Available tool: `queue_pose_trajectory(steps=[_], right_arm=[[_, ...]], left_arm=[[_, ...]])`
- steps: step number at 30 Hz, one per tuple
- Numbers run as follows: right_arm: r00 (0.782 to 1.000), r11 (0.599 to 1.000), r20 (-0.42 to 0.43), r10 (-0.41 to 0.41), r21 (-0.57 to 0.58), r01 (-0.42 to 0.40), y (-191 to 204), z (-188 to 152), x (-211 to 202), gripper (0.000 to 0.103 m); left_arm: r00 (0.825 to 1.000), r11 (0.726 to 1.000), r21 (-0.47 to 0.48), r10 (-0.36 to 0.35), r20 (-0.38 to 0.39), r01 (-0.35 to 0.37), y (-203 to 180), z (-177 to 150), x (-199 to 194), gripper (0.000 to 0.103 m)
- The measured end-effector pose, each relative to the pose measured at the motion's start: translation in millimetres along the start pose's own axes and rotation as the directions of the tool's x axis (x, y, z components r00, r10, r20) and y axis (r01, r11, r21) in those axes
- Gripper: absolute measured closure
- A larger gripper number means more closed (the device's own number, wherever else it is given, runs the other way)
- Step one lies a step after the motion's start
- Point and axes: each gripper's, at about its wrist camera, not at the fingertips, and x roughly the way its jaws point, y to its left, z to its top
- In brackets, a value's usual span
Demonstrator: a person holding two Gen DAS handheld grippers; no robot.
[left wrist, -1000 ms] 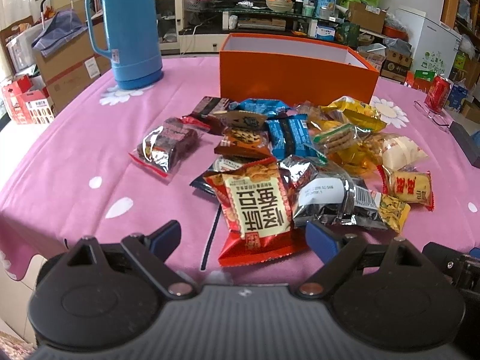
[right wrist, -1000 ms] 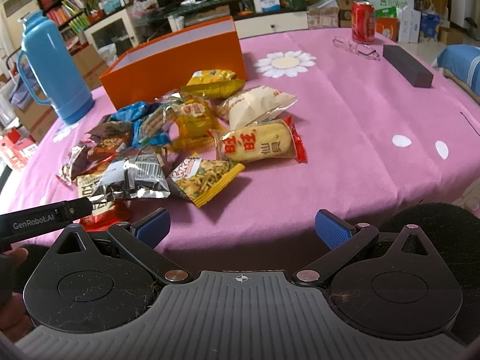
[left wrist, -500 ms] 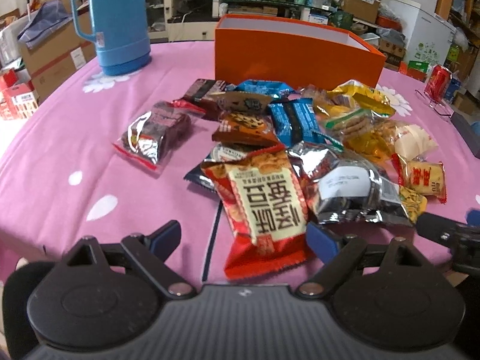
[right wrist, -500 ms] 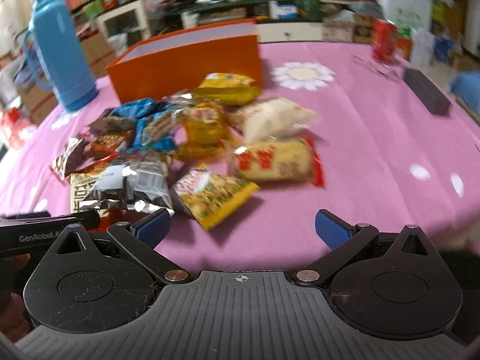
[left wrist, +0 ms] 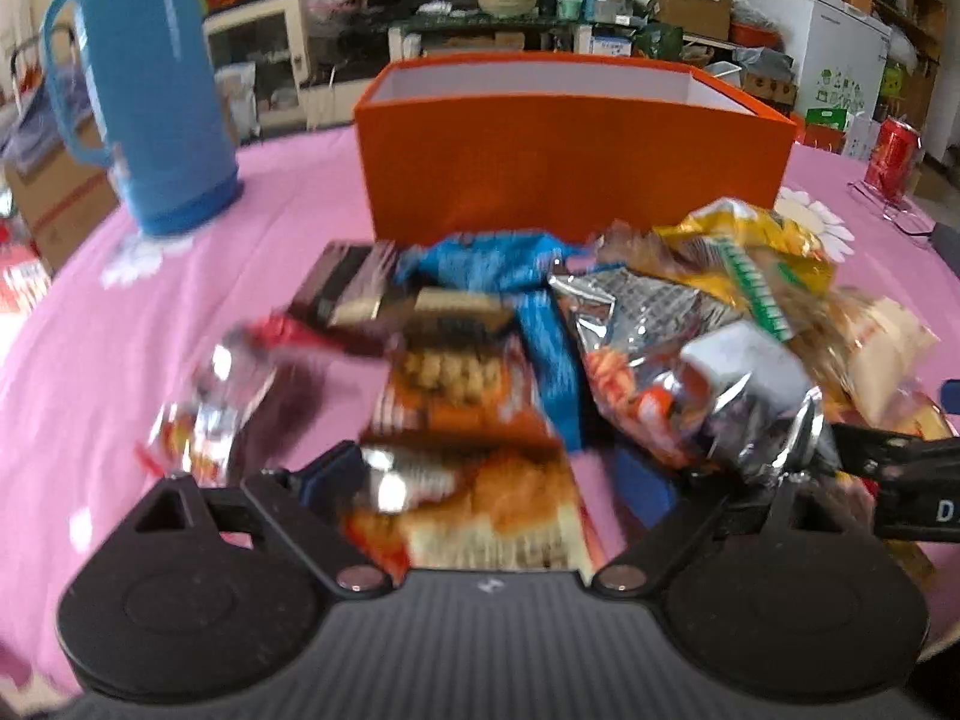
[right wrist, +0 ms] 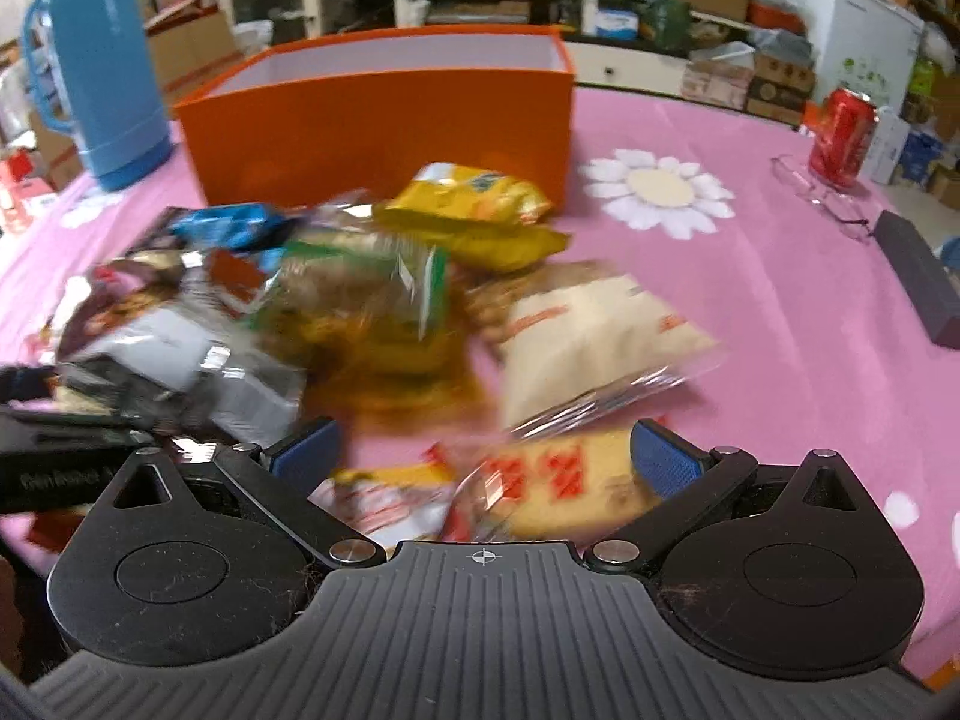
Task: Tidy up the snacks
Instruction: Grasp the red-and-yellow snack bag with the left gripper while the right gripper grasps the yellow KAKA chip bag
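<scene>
A heap of snack packets lies on the pink tablecloth [left wrist: 78, 360] in front of an open orange box [left wrist: 570, 162] [right wrist: 384, 120]. My left gripper [left wrist: 489, 480] is open and low over the near edge of the heap, with a red-orange packet [left wrist: 480, 504] lying between its blue pads [left wrist: 333, 471], untouched by them as far as the blur shows. My right gripper [right wrist: 486, 456] is open too; a red-and-yellow packet [right wrist: 558, 486] sits between its fingers. A silver packet [left wrist: 720, 396] [right wrist: 180, 360] lies between the two grippers.
A blue thermos jug [left wrist: 150, 90] [right wrist: 102, 78] stands left of the box. At the right are a red can [right wrist: 840, 138], glasses [right wrist: 822, 192] and a dark case [right wrist: 918, 288]. Bare cloth shows right of the heap. Cluttered shelves and boxes fill the room behind.
Both grippers have moved forward and down over the heap, toward the orange box. Packets that lay ahead of the fingers now lie between them. Jaw widths look the same.
</scene>
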Motion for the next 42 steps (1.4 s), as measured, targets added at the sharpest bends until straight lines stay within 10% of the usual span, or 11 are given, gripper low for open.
queue_pose_trajectory(steps=[11,20,33,42], right_arm=[[0.989,0.984,-0.008,-0.146,0.101,0.146,-54.6,12.5,9.8,0.012],[1.000,0.986,0.016,-0.007,0.166,0.004,-48.5,-40.3,-29.7,0.012],[0.991,0.948,0.051,0.124,0.288,-0.133,-61.7,-55.2,-32.3,0.016],[0.971,0.968,0.001,0.237,0.079,-0.237,-1.9,-52.6,-36.7,0.039]], left_arm=[[0.997,1.000,0.008,0.008,0.082,-0.008,-0.7,30.4,0.1,0.014],[0.998,0.985,-0.164,-0.060,-0.001,0.059,41.2,-27.6,-54.9,0.014],[0.996,0.988,-0.127,-0.091,-0.024,0.088,24.8,-30.9,-49.0,0.014],[0.994,0.988,-0.121,-0.098,-0.037,0.093,30.4,-35.8,-45.0,0.014]])
